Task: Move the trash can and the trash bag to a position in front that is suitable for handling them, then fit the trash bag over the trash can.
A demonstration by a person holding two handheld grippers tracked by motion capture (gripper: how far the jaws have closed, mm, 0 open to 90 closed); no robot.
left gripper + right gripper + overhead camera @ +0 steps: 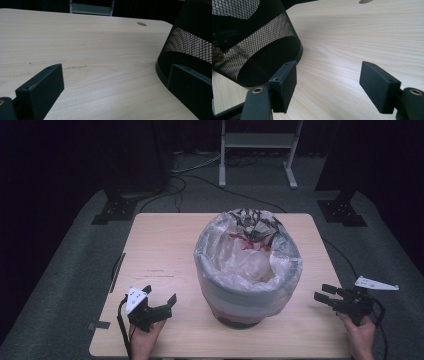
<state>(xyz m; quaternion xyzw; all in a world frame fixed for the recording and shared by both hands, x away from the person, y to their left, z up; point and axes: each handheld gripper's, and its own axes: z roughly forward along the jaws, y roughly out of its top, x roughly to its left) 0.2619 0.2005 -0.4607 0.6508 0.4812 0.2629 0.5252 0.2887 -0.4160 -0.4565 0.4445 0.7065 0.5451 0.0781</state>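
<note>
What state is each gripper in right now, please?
Left gripper: open, holding nothing, beside the mesh bin.
Right gripper: open, holding nothing, on the bin's other side.

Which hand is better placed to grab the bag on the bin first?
Probably the left. The left claw sits open, angled toward the bin and nearer to it. The right claw, also open, sits at the table edge, farther from the plastic bag.
</note>
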